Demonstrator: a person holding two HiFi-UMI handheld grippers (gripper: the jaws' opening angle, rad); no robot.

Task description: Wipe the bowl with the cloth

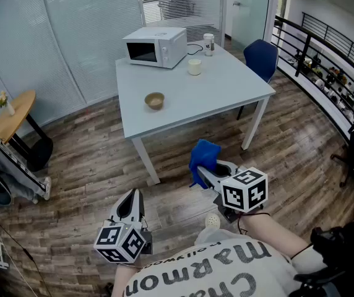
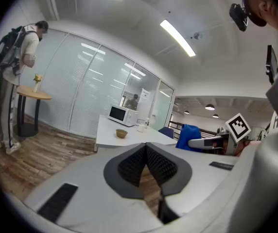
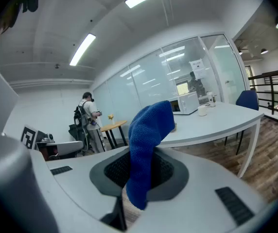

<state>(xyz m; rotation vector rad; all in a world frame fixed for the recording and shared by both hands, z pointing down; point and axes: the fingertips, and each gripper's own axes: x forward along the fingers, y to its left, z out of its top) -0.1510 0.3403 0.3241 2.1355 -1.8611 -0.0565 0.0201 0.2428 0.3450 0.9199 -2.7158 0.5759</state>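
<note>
A small tan bowl [image 1: 155,100] sits on the white table [image 1: 226,91], toward its near left; it also shows far off in the left gripper view as the bowl [image 2: 122,133]. The blue cloth [image 1: 203,158] hangs from my right gripper [image 1: 205,173], which is shut on it below the table's front edge. In the right gripper view the cloth [image 3: 146,149] stands up between the jaws and hides the bowl. My left gripper [image 1: 130,206] is shut and empty, low over the wooden floor, well short of the table.
On the table stand a white microwave [image 1: 156,46], a white cup [image 1: 194,67] and a tall cup [image 1: 208,44]. A blue chair [image 1: 261,59] stands at the far right corner. A round wooden side table [image 1: 13,114] and a person [image 2: 17,57] are to the left. Railing runs along the right.
</note>
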